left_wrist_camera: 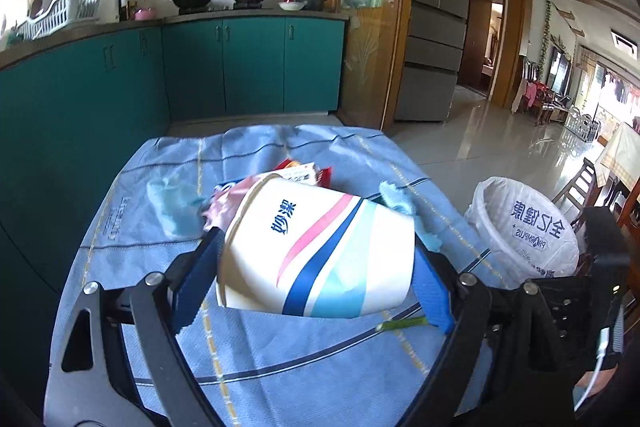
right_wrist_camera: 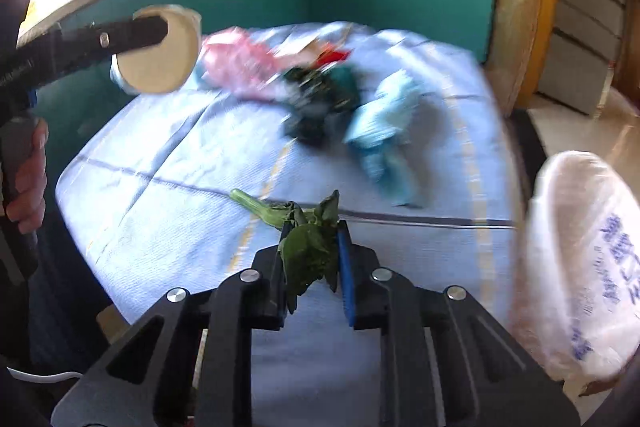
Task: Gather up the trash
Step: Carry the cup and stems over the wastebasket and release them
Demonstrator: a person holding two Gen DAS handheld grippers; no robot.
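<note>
My left gripper (left_wrist_camera: 316,267) is shut on a white paper cup (left_wrist_camera: 320,251) with pink, blue and teal stripes, held on its side above the blue tablecloth (left_wrist_camera: 280,367). The cup also shows in the right wrist view (right_wrist_camera: 160,51), bottom facing the camera. My right gripper (right_wrist_camera: 312,239) is shut on a green leafy vegetable scrap (right_wrist_camera: 304,247) whose stalk sticks out to the left. On the cloth lie a pink plastic bag (right_wrist_camera: 236,63), a dark wrapper (right_wrist_camera: 320,103), a red-and-white snack packet (left_wrist_camera: 304,173) and crumpled light-blue paper (right_wrist_camera: 384,123). A bin lined with a white bag (left_wrist_camera: 528,227) stands right of the table.
Teal kitchen cabinets (left_wrist_camera: 248,63) run behind the table, with pots and a dish rack on the counter. A grey fridge (left_wrist_camera: 436,39) and a wooden door frame stand to the right. Glossy tiled floor leads to a dining area with chairs at the far right.
</note>
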